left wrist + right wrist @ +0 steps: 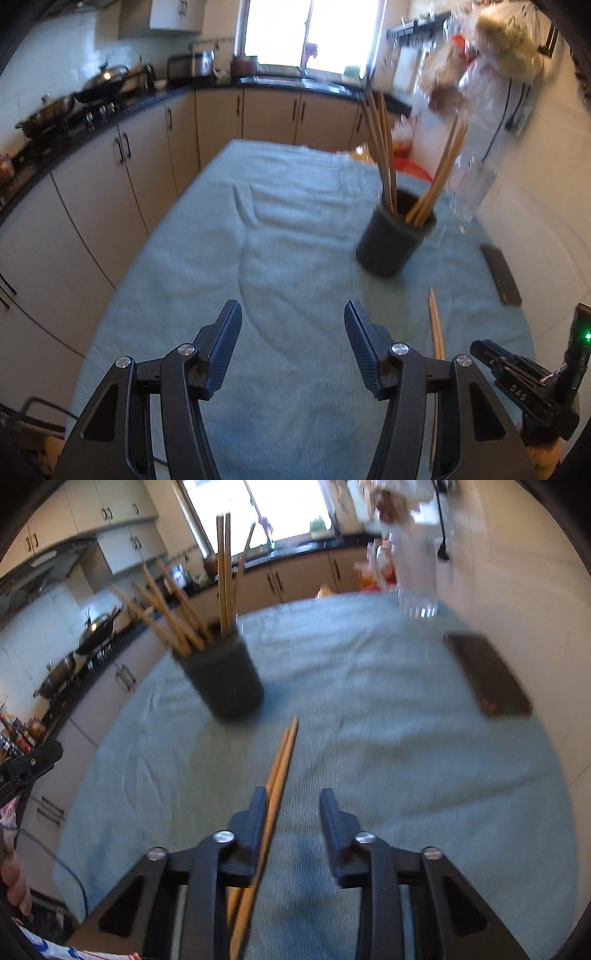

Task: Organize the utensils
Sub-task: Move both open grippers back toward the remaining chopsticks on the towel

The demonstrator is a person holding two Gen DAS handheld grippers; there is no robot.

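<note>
Chopsticks are what needs tidying, and most of them already stand in the cup (225,679), a dark round cup on the worktop (280,229). The worktop is big and has a soft blue-green cloth over it, with some wrinkles. The cup looks heavy enough to stay put, but it is tall with long sticks poking out and leaning two ways, so a bump near the top could tip it.

A flat dark block (491,675) lies off to the right, well apart from the cup. A clear glass (417,587) stands at the far edge near the wall.

Two loose chopsticks (280,760) lie side by side on the cloth, just in front of the cup but not touching it. They are thin, light, stiff wood and look smooth, so they could slip or roll apart. The cloth should stop them sliding much.

The right gripper (293,806) has its jaws apart, with the pair running between them, close against the left finger. The other finger is clear of the wood, so nothing is clamped yet. A good place to pinch is about the middle of the sticks, both at once, so they stay level and do not swing.

The left gripper (293,325) hangs over bare cloth with its jaws wide apart and nothing in them. It could steady the cup low down if needed.
</note>
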